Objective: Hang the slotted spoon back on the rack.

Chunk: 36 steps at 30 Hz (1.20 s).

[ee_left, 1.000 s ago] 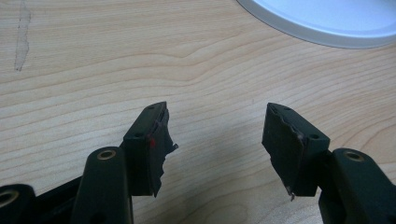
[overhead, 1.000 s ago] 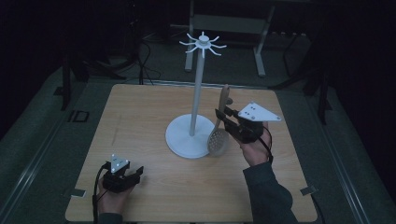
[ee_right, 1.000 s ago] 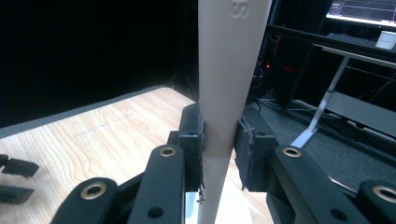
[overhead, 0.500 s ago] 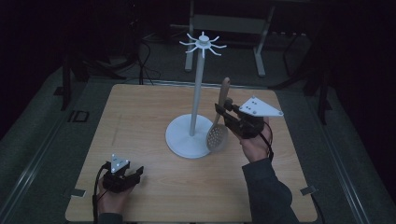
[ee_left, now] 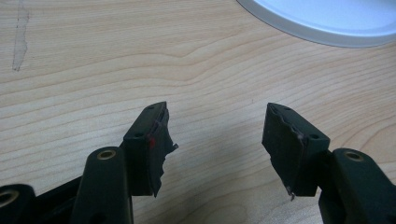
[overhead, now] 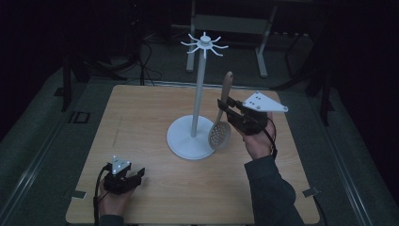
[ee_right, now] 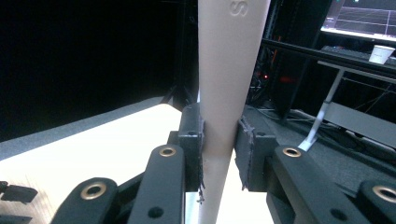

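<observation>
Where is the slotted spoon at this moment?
In the high view the slotted spoon is right of centre, held upright by the right gripper, its round head low beside the white stand.

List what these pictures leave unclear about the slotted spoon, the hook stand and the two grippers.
- Slotted spoon: in the right gripper view its handle runs off the top and bottom edges, so the bowl is cut off.
- Hook stand: the left gripper view catches just the base rim; the edge cuts the rest.
- Hooks: too small in the high view to count surely.
- Right gripper: the handle hides the pad faces.
</observation>
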Tool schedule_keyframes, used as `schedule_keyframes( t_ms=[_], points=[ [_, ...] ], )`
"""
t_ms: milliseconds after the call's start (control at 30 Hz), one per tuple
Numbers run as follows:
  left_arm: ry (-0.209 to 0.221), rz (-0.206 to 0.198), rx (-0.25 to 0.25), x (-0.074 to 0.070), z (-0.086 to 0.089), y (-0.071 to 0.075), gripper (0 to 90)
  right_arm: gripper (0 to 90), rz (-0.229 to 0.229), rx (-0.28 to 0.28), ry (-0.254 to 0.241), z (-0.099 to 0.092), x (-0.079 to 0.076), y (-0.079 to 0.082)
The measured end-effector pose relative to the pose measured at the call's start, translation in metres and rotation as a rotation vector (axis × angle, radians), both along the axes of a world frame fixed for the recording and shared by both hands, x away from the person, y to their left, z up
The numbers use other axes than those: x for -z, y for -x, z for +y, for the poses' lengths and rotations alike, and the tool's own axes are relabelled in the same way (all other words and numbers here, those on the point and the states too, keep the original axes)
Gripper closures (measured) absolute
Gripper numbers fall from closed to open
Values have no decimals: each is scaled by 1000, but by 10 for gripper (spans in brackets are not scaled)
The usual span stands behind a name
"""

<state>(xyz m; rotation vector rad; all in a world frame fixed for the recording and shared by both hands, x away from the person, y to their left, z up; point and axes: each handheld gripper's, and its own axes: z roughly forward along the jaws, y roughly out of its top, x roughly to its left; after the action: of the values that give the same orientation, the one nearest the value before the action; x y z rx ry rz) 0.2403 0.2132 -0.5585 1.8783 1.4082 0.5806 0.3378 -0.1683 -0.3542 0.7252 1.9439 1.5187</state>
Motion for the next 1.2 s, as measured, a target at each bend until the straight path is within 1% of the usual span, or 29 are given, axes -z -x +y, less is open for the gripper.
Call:
schedule_keyframes(
  t_ms=[200,400,633,833,1000,1100,1200],
  points=[
    [-1,-1,1,0,1,0,413,737,-8,-3,-4,2,-9,-2],
    [0,-1,1,0,1,0,414,737,-11,-4,-5,3,-13,-4],
    [1,-1,0,-1,1,0,413,737,-7,2,3,5,-18,-9],
    [2,-2,0,-1,1,0,414,736,8,2,-1,5,-21,-14],
    [2,-2,-1,-1,1,0,413,736,23,8,9,5,-23,-19],
    [2,-2,-1,-1,1,0,413,737,40,8,-2,4,-24,-23],
    [3,-2,-1,-1,1,0,413,737,44,5,-4,4,-24,-24]
  ],
)
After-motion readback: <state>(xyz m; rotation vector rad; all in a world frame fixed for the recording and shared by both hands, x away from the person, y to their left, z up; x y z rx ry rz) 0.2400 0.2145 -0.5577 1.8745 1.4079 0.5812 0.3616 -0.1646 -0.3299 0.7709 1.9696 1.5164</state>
